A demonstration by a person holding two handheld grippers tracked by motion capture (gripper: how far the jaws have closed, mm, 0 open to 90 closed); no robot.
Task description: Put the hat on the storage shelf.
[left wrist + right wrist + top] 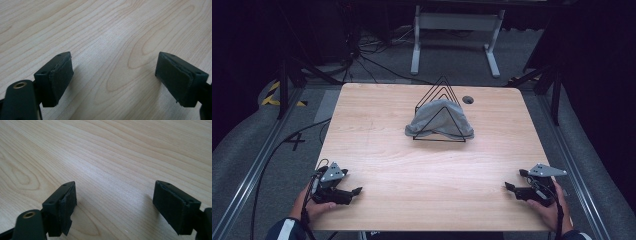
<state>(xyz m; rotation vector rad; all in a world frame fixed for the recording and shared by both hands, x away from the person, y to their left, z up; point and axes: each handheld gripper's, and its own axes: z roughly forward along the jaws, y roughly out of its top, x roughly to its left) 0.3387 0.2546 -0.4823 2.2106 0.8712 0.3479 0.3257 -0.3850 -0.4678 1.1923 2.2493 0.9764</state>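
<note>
Cloth draped on rack, my grippers parked at near edge.
Grey cloth [439, 120] hangs over wire rack [441, 90]; my left gripper [357, 190] and right gripper [507, 186] both wide, empty; looks done.

Cloth [439, 119] draped in wire rack [440, 100], far centre of surface [412, 170]. Left tongs [358, 190] near-left corner, right tongs [508, 187] near-right, well apart.

Both hands low at my near corners. Left tool [357, 190] jaws wide apart, nothing between, pointing inward. Right tool [507, 187] likewise wide, nothing gripped, aimed toward the left one.
</note>
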